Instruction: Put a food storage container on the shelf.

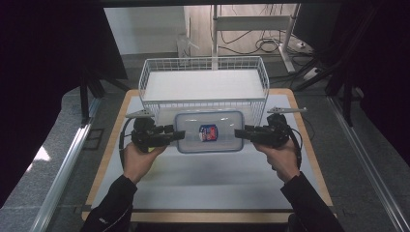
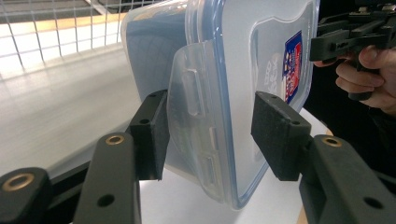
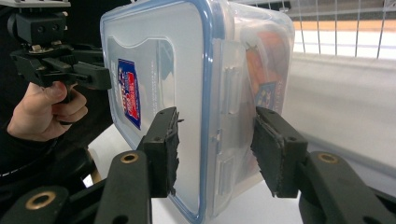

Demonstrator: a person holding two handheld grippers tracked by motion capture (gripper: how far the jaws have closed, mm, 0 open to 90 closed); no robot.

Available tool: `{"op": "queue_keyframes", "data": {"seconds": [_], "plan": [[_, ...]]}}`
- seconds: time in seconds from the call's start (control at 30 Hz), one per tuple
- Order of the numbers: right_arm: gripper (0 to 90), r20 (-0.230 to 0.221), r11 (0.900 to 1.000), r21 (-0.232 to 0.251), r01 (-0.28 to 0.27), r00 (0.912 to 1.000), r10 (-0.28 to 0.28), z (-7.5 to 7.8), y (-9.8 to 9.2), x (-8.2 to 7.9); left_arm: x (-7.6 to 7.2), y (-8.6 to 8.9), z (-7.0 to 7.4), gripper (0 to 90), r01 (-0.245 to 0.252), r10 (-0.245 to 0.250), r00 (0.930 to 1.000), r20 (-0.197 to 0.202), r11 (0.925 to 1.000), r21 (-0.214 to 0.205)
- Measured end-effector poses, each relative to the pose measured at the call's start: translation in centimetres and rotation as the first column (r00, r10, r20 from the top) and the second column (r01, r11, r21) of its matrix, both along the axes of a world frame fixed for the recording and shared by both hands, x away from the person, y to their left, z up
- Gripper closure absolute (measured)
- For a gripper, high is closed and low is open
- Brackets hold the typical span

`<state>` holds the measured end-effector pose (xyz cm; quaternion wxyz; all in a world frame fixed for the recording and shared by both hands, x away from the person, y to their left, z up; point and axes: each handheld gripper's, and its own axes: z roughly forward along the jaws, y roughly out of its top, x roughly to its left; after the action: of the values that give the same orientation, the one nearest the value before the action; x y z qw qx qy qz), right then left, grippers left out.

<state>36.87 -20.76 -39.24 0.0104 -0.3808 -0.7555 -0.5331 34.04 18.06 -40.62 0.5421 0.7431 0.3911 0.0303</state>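
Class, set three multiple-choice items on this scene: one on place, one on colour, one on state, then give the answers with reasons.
1. Where is the wire basket?
A) beyond the container B) left of it C) under it

2. The lidded plastic container's lid rim is:
A) red B) blue C) green

3. The left gripper's jaws are:
A) clamped on the lid B) shut on nothing C) open around a side latch

Answers: 1 A, the high view shows it farther away; 2 B, the rim is blue; 3 C, both pads stand apart from the latch.

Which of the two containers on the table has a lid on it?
The clear plastic box between the two grippers: it has a blue-rimmed lid with a sticker. The white wire basket behind it is open on top.
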Motion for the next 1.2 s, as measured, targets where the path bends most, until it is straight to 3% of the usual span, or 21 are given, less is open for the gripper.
{"op": "queue_keyframes", "data": {"seconds": [0.7, 1.2], "plan": [[52.1, 0.049, 0.9994, 0.035, 0.007, 0.9988, -0.009, 6.2, 1.5, 3.2, 2.9, 1.4, 6.2, 48.1, -0.016, 0.016, 0.9982, 0.058, 0.9999, -0.006], [52.1, 0.066, 0.9959, 0.087, 0.024, 0.9973, -0.03, 9.6, 2.5, 6.9, 6.9, 2.6, 10.6, 48.2, -0.026, 0.027, 0.9969, 0.074, 0.9996, -0.009]]}}
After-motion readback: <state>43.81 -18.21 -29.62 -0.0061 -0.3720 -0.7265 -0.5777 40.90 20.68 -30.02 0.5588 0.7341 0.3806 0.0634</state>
